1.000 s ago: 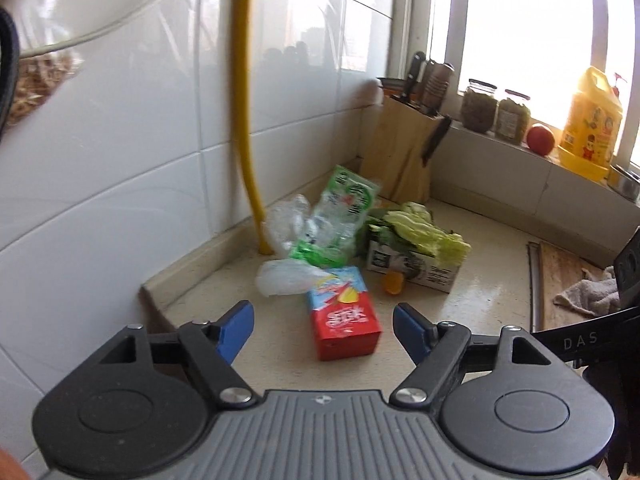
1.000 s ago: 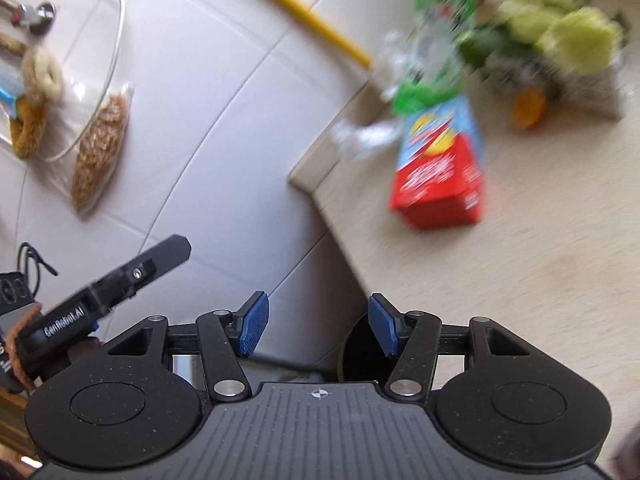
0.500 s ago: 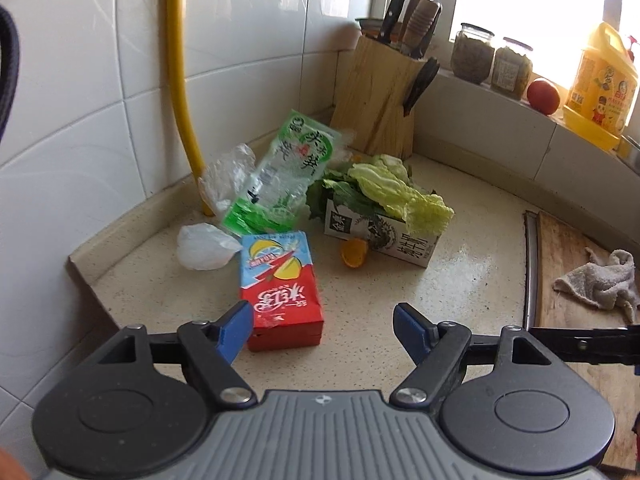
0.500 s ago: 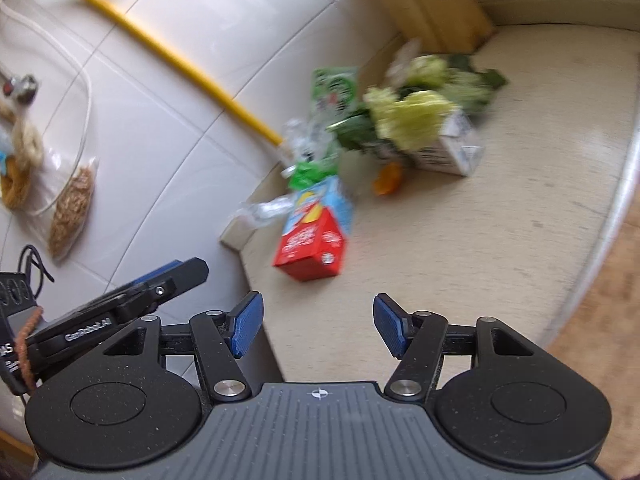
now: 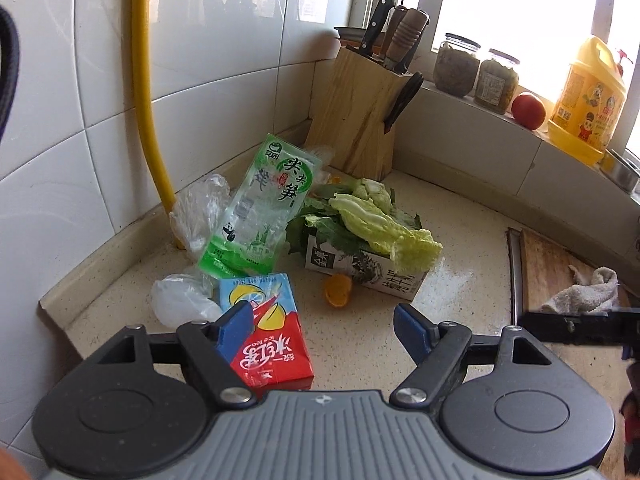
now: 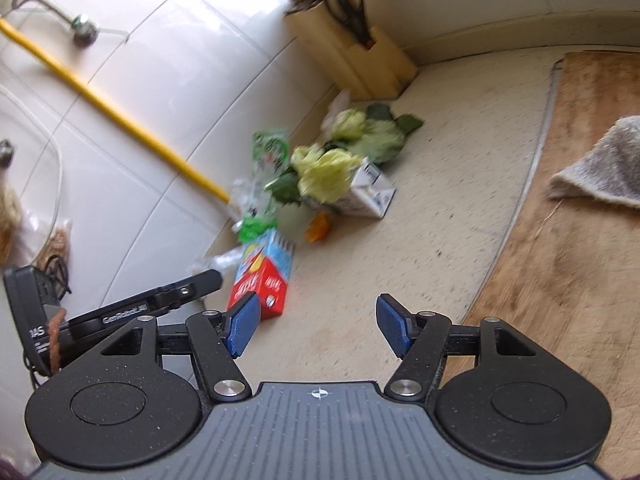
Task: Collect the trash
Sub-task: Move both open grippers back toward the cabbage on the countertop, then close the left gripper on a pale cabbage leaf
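Trash lies in the counter's corner. A red and blue drink carton (image 5: pixel 266 336) (image 6: pixel 264 276) lies nearest, partly behind my left gripper's left finger. Behind it are a green and clear wrapper (image 5: pixel 260 208) (image 6: pixel 268 156), crumpled clear plastic (image 5: pixel 180 304), an orange peel (image 5: pixel 338 290) (image 6: pixel 318 226), and a white carton (image 5: pixel 368 270) (image 6: pixel 366 196) under cabbage leaves (image 5: pixel 380 224) (image 6: pixel 332 168). My left gripper (image 5: pixel 324 330) is open just above the red carton. My right gripper (image 6: pixel 318 326) hangs over bare counter, its jaws opening with nothing between them.
A wooden knife block (image 5: pixel 360 120) stands in the corner by the tiled wall and a yellow hose (image 5: pixel 148 92). Jars, a tomato (image 5: pixel 528 110) and a yellow oil jug (image 5: pixel 586 100) line the windowsill. A cutting board (image 6: pixel 580 200) with a cloth (image 6: pixel 604 168) lies to the right.
Both grippers swung from the wall toward the trash pile and came closer; the red carton now lies by the left gripper's left finger. The right gripper's jaws widened.
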Tool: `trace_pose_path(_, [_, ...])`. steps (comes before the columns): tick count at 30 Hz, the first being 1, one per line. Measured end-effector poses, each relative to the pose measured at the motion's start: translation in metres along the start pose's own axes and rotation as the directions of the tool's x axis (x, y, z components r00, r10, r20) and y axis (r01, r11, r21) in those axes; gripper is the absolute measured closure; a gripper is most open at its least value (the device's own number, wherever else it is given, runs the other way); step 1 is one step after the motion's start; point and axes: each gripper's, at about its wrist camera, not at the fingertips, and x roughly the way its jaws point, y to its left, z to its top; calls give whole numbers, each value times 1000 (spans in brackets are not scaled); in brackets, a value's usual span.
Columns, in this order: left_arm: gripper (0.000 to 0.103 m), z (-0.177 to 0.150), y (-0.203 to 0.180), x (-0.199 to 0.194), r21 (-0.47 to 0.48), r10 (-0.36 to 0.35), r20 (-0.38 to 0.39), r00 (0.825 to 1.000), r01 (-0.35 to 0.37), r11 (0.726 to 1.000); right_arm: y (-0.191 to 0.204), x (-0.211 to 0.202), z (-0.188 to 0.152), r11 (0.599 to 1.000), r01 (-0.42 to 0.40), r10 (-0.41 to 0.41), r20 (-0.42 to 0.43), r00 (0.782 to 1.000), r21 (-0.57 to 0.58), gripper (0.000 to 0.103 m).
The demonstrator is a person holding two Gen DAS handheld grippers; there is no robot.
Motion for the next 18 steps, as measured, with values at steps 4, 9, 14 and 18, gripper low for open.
trace_pose_path(4, [29,3,7,0,-8,-26,9,1000,26,1000,6,10,13,999,33,-32,9,999,-29,30])
trace_pose_path(9, [29,11,11,2,-8,-86,28,996,87,996,25,29,39,992,61,-58,30,998,-109,29])
trace_pose_path(14, [30,28,0,22,-39,-212,20,977,212,976,49,55,66,962,132,-123,51,991,-241,29])
trace_pose_path(18, [30,46,-15,54,-104,-274,-2,962,273,956,63,67,82,940,183,-167,79,983,-289,30])
